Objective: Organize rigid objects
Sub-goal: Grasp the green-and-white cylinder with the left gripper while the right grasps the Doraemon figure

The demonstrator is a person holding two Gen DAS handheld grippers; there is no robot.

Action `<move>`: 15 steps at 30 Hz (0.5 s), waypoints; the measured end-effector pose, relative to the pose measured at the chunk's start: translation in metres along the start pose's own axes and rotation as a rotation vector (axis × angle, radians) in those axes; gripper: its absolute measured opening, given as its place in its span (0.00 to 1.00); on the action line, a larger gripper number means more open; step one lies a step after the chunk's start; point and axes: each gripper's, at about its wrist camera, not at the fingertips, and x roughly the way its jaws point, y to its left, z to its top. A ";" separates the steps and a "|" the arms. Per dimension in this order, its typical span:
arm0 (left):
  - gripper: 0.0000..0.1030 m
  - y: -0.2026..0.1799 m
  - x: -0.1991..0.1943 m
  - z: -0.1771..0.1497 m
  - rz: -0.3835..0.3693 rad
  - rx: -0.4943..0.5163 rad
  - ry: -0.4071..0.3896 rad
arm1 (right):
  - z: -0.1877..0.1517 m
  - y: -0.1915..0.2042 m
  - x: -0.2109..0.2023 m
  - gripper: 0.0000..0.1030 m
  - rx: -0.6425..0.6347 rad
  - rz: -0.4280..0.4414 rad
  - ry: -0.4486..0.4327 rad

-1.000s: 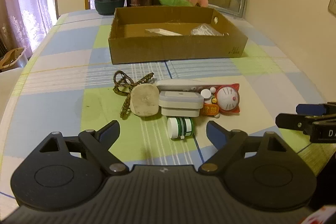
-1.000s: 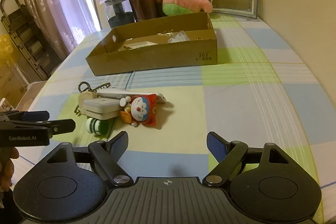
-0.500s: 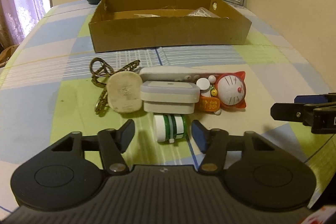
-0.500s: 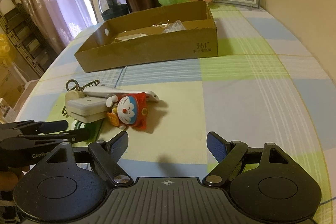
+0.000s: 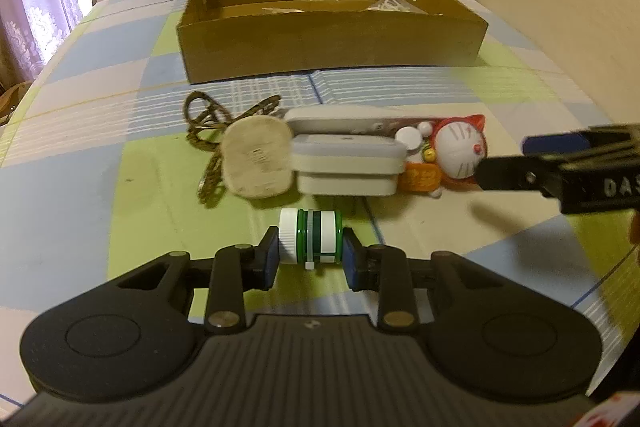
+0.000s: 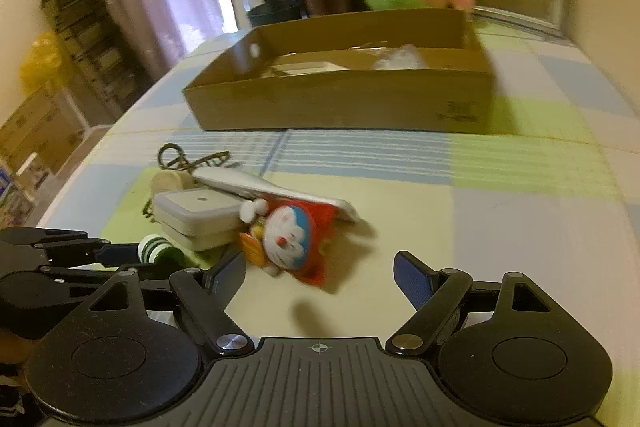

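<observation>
1. The table (image 5: 100, 163) carries a checked cloth; everything to be sorted lies on it.
2. The cardboard box (image 5: 328, 55) sits open-topped at the far side, with a few things already inside, so I judge it the place where the rigid things go.
3. A cluster lies between box and grippers: a white remote (image 5: 340, 119), a grey case (image 5: 348, 163) stacked against it, a round pale plug (image 5: 256, 163) with its braided cord (image 5: 204, 131), and a cat toy (image 5: 456, 155) at the right end. They touch one another, which leaves little room for fingers.
4. The small bottle (image 5: 312, 241) lies on its side just in front of the cluster, apart from it, so it is the easy first pick.
5. The left gripper (image 5: 308, 261) has its pads pressed on the bottle's two ends, closed tight on it; the bottle seems to rest on the cloth.
6. The right gripper (image 6: 320, 271) stands wide apart and holds nothing, just beside the cat toy, probably its next target.
</observation>
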 end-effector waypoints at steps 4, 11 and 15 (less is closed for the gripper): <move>0.26 0.008 -0.006 -0.003 0.007 -0.008 -0.005 | 0.006 -0.003 0.017 0.76 0.008 0.052 0.015; 0.26 0.016 -0.011 -0.006 0.017 -0.036 -0.014 | 0.013 -0.015 0.033 0.55 0.085 0.143 0.032; 0.26 0.017 -0.013 -0.005 0.016 -0.039 -0.017 | 0.012 -0.016 0.033 0.46 0.098 0.153 0.035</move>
